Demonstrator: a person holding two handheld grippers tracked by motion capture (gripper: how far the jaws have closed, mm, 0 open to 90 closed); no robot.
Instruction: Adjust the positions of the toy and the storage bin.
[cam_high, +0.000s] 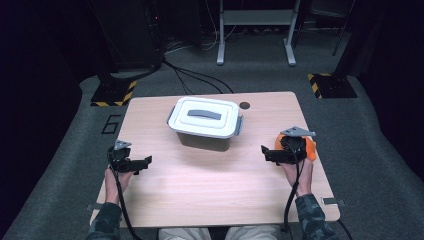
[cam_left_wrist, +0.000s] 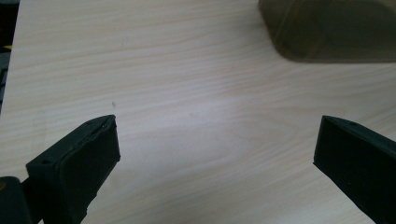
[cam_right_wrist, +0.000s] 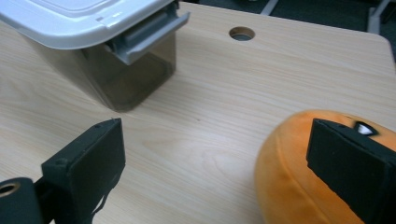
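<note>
A clear storage box (cam_high: 205, 122) with a white lid and a grey handle stands at the middle of the wooden table (cam_high: 210, 185). My left gripper (cam_high: 146, 161) is held near the table's left edge, pointing right; its jaws stand wide open (cam_left_wrist: 217, 140) over bare wood, with the box's base (cam_left_wrist: 327, 32) farther ahead. My right gripper (cam_high: 266, 154) is held near the right edge, pointing left toward the box. Its jaws are open (cam_right_wrist: 217, 149) and grip nothing. An orange plush toy (cam_right_wrist: 289, 182) lies beside and partly behind its right-hand jaw, and the hand hides part of that toy (cam_high: 312, 148).
The box's grey side latch (cam_right_wrist: 144, 35) faces my right gripper. A round cable hole (cam_high: 244, 105) sits in the table's far edge. Beyond the table are carpet, cables, two yellow-black striped bases (cam_high: 114, 93) and a white stand (cam_high: 255, 30).
</note>
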